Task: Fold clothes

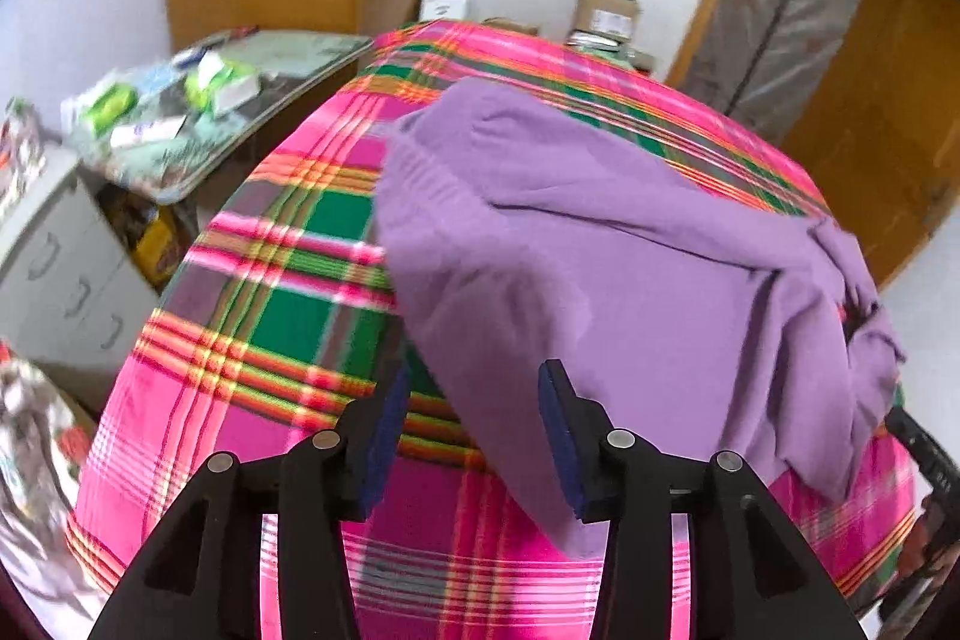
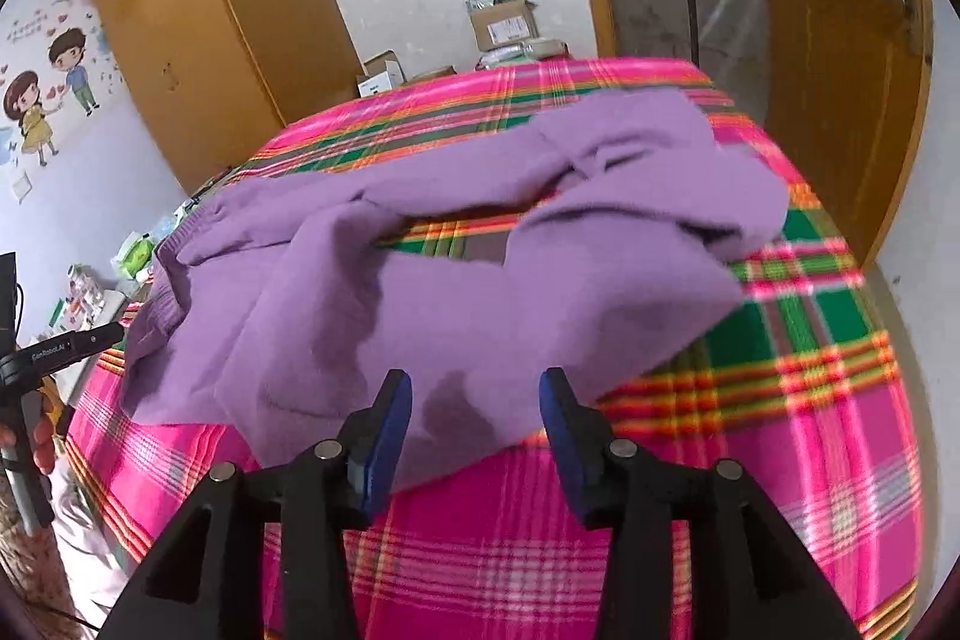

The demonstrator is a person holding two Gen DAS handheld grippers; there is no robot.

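Purple knit garment (image 2: 456, 280), rumpled folds

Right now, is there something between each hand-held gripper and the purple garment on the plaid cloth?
Nothing visible stands in the way. The left hand-held gripper and right hand-held gripper are both open, directly at the near edge of the purple garment, which lies rumpled on the plaid cloth.

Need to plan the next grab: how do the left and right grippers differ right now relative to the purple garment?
The left gripper has the purple garment lying mostly to its right, with plaid cloth ahead between its jaws. The right gripper points straight at the garment's near edge, purple fabric showing between its jaws. Shared: both stand open, gripping nothing, angled down over the cloth.
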